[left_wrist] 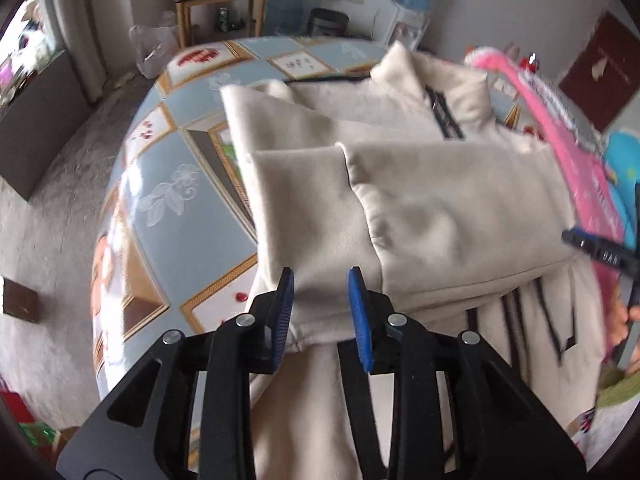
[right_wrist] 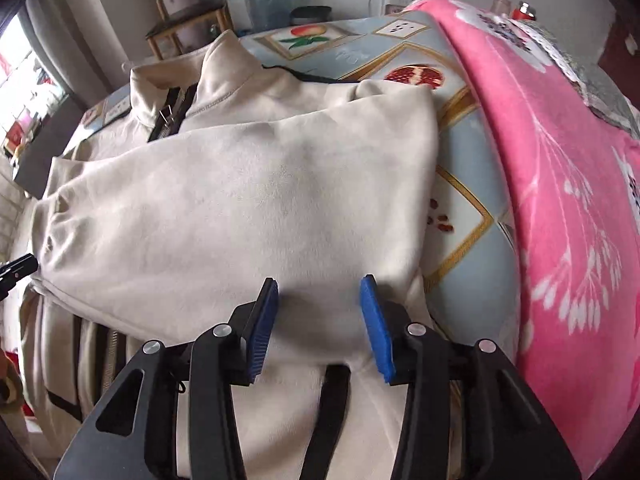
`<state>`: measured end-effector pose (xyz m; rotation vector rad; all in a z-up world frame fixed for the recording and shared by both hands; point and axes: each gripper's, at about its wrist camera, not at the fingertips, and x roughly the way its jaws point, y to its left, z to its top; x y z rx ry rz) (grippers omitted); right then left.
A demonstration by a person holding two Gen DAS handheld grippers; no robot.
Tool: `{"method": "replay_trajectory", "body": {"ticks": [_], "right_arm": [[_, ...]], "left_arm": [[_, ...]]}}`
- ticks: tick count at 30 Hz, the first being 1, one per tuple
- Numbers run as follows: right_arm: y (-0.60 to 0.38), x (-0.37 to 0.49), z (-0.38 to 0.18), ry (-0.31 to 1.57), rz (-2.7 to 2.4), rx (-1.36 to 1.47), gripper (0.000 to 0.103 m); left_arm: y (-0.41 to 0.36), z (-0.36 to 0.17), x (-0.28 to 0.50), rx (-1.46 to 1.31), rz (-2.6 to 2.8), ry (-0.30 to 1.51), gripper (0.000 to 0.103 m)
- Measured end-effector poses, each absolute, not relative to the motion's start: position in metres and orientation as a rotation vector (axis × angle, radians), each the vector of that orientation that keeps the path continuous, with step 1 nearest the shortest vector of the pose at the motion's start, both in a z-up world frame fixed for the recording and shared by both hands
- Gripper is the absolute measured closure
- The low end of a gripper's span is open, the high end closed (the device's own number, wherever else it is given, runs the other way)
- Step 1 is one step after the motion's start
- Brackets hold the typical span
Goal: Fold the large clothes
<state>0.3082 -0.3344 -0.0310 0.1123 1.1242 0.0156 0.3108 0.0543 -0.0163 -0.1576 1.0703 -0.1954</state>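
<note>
Nearest us, our left gripper (left_wrist: 320,312) and right gripper (right_wrist: 318,320) both hang with jaws spread, nothing pinched, just above the near folded edge of the cream jacket (right_wrist: 240,208). The jacket lies on the patterned table (left_wrist: 160,208), sleeves folded across its front, collar and zipper (right_wrist: 168,120) farther off. A pink blanket (right_wrist: 560,200) lies beside it.

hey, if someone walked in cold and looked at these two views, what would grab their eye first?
Probably the cream zip-up jacket, sleeves folded across its front, spread over a table with a fruit-patterned blue cloth. Next, the bright pink floral blanket heaped beside it. Blue-padded jaws of the left gripper and right gripper stand open above the jacket's near edge.
</note>
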Motion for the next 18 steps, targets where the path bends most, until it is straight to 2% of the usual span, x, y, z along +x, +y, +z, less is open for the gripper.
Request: {"method": "replay_trajectory", "body": {"ticks": [1, 2, 4, 12, 18], "right_arm": [[-0.338, 0.295, -0.022, 1.101, 0.042, 0.152, 0.058], [-0.342, 0.280, -0.014, 1.075, 0.066, 0.187, 0.048], [-0.349, 0.242, 0.002, 1.016, 0.081, 0.230, 0.036], [-0.397, 0.116, -0.009, 0.986, -0.048, 0.357, 0.036], [-0.424, 0.072, -0.041, 1.012, -0.058, 0.519, 0.036]], "left_arm": [[0.061, -0.008, 0.300, -0.173, -0.197, 1.044, 0.074], [0.068, -0.002, 0.289, -0.185, -0.193, 1.020, 0.069], [0.083, 0.006, 0.260, -0.202, -0.184, 0.989, 0.066], [0.128, -0.029, 0.149, -0.320, -0.161, 1.049, 0.066], [0.130, -0.060, 0.107, -0.454, -0.215, 1.067, 0.066]]}}
